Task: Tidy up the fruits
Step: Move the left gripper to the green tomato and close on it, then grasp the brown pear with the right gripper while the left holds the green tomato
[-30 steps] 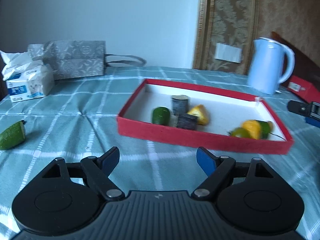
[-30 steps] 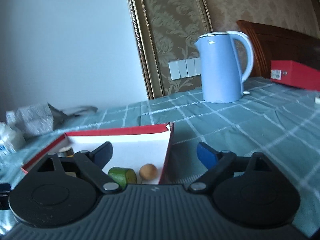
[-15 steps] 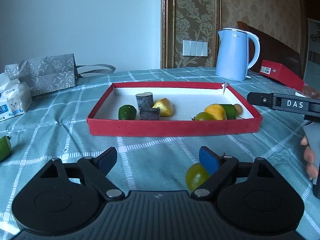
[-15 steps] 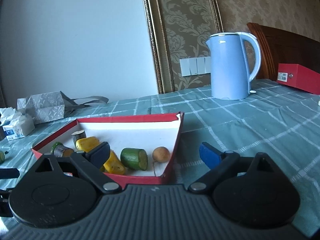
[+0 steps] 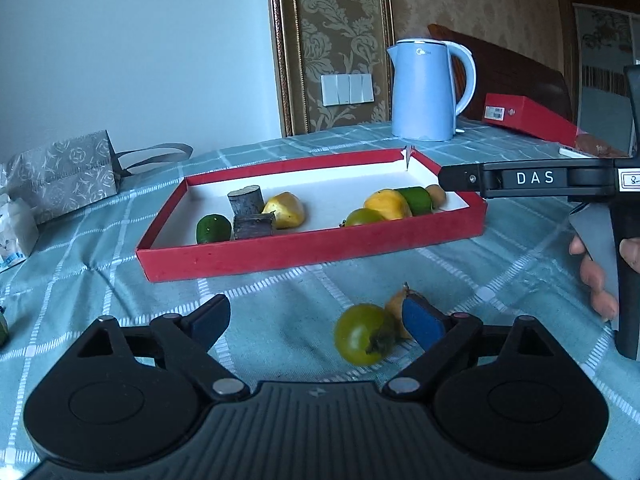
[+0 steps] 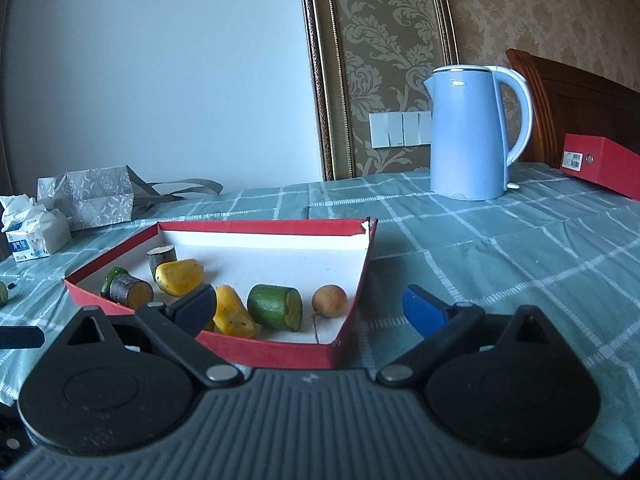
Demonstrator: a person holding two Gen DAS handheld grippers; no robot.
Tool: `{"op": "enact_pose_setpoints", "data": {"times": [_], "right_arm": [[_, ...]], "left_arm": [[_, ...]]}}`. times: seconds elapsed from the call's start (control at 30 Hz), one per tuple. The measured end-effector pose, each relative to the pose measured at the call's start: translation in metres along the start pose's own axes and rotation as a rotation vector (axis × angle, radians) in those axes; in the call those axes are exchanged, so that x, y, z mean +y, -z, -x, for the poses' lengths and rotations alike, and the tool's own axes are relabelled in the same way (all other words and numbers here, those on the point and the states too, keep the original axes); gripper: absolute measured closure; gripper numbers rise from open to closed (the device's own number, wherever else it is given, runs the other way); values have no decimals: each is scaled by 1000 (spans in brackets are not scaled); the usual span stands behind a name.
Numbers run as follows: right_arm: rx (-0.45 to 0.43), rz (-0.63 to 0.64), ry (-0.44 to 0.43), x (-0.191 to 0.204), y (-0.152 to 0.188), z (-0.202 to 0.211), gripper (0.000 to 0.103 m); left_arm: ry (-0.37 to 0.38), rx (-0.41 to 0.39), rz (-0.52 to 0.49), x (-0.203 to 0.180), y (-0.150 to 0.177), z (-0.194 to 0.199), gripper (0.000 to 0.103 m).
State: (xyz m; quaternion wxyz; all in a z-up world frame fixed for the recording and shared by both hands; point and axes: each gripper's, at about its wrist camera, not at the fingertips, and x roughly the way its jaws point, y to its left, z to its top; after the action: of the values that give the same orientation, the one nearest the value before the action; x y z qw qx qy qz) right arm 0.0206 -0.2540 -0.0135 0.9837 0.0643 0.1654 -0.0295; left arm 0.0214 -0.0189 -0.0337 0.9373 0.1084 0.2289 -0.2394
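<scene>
A round green fruit (image 5: 363,339) with a dry calyx lies on the teal checked desk (image 5: 280,300), just inside the right pad of the left hand-held gripper (image 5: 316,318), whose jaws are opening, untouched. The right hand-held gripper (image 6: 310,306) gapes wide, holding nothing. Beyond sits the shallow red cardboard box (image 5: 304,250), holding yellow chunks, green pieces, grey cylinders and a brown ball.
</scene>
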Motion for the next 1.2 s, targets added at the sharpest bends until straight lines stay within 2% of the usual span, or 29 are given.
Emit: {"op": "enact_pose_setpoints", "data": {"times": [0.07,0.17,0.23,0.27,0.4,0.5,0.7,0.83,0.9,1.07,1.2], "right_arm": [[3,3,-1,1,0,0,4],[4,8,-1,2,0,-1,3],[3,9,-1,2,0,0,2],[4,9,-1,2,0,-1,1],[8,15,0,3,0,-1,0],[7,16,-2,3,0,-1,0],[13,35,-19,7,1,-1,0],[22,53,-62,11,2,0,0],[23,63,-81,14,3,1,0],[19,62,-88,14,2,3,0],[34,60,-128,15,3,2,0]], "left_arm": [[11,1,10,1,0,1,12],[28,8,16,4,0,1,27],[82,20,25,6,-1,2,43],[107,28,31,7,-1,2,44],[157,53,18,7,0,1,46],[149,72,-7,5,3,0,46],[127,86,13,8,2,-8,50],[104,92,-45,-5,2,-14,63],[115,90,-47,-6,2,-13,69],[68,82,-9,2,1,-13,69],[2,55,72,17,-2,-10,69]]}}
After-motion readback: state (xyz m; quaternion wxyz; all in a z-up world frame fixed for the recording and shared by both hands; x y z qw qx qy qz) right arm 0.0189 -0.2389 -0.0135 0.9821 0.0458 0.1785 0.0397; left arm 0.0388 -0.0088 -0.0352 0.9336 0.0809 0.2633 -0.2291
